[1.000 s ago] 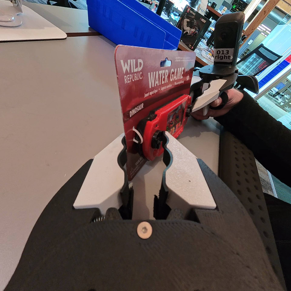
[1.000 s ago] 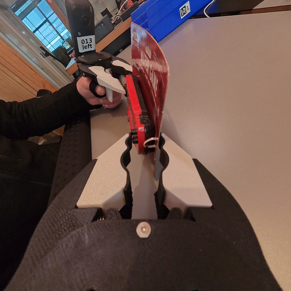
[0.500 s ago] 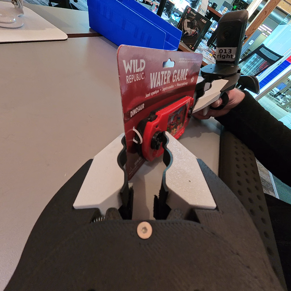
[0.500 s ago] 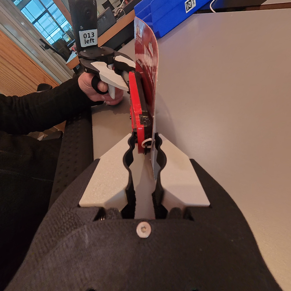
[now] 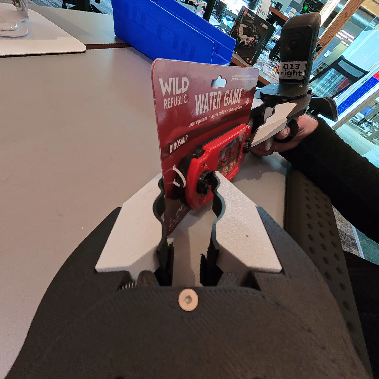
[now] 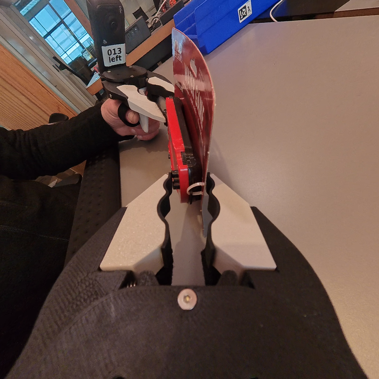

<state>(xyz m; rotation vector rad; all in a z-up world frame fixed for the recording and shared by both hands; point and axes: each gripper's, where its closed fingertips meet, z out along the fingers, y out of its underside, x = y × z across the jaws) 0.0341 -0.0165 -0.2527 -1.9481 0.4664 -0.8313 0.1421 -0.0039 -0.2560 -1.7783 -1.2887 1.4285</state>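
Note:
A red handheld water-game toy is zip-tied to a dark red backing card. It stands upright just above the grey table, held at both ends. My left gripper is shut on the near end, one finger behind the card and the other on the toy's black knob. My right gripper is shut on the other end of the toy and card, which bows slightly. Each gripper shows in the other's view: the right gripper, the left gripper.
Blue bins stand at the table's far edge, also in the right wrist view. A white mat lies at the far left. A black perforated surface runs along the table's near side. Sleeved hands hold the grippers.
The toy and card have shifted slightly and the card's angle has changed a little. My right gripper's fingers stand a little closer together on the toy's end than a second ago.

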